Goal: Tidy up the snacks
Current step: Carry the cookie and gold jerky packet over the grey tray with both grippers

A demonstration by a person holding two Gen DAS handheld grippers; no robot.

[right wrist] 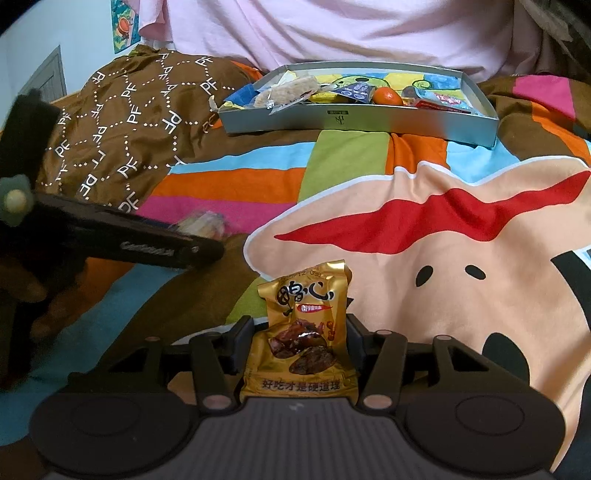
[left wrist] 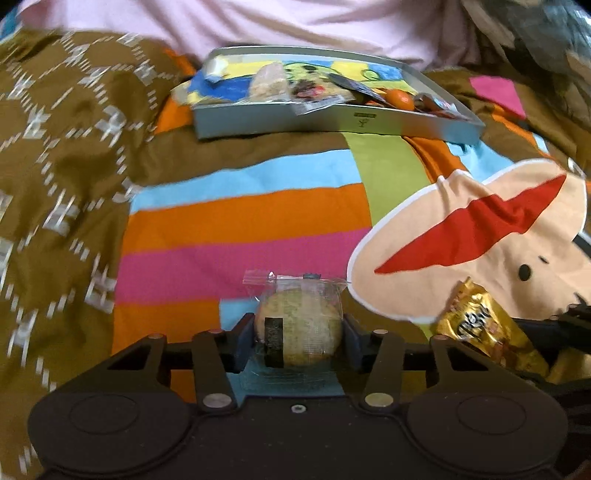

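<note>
A round rice cracker (left wrist: 299, 332) with a seaweed strip, sealed in a clear wrapper, sits between the fingers of my left gripper (left wrist: 298, 338), just above the striped bed cover. Both pads touch its sides, so the gripper is shut on it. My right gripper (right wrist: 299, 343) is shut on a gold snack packet (right wrist: 303, 332), which stands upright between its pads. That packet (left wrist: 480, 328) also shows at the right edge of the left wrist view. A shallow grey box (left wrist: 295, 123) (right wrist: 369, 122) lies farther back and holds several wrapped snacks and a tangerine (right wrist: 386, 98).
The bed cover (right wrist: 424, 258) is colourful, with stripes and a cartoon face. A brown patterned quilt (right wrist: 140, 110) bunches up at the left. Pink cloth (right wrist: 332, 33) rises behind the box. My left gripper's body (right wrist: 110, 240) crosses the left side of the right wrist view.
</note>
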